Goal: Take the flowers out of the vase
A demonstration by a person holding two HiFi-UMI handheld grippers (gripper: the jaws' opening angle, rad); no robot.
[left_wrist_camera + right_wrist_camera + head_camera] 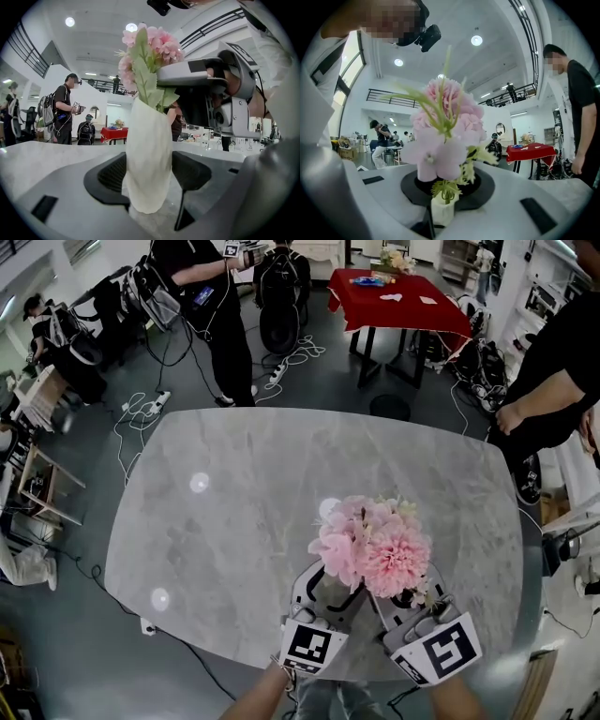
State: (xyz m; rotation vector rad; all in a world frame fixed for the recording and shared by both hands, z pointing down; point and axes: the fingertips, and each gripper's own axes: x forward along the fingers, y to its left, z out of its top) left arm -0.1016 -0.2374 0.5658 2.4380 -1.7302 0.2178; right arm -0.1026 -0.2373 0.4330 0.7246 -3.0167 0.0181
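Left tool (150, 174) clasps the vase (148, 140) standing on the table (234, 493), right tool (440, 202) nips the flowers (443, 124) by their stems just above the vase mouth; a slack nip could slip, shedding blooms.

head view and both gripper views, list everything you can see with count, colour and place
table: one, grey stone look, middle of the head view
vase: one, white, near edge of the table
flowers: one bunch, pink with green leaves, in the vase
red table: one, red cloth, far side of the room
people: several, mostly dark clothes, around the room
cables: several, white, on the floor
left gripper: one, grey, shut on the vase
right gripper: one, grey, shut on the flowers low down
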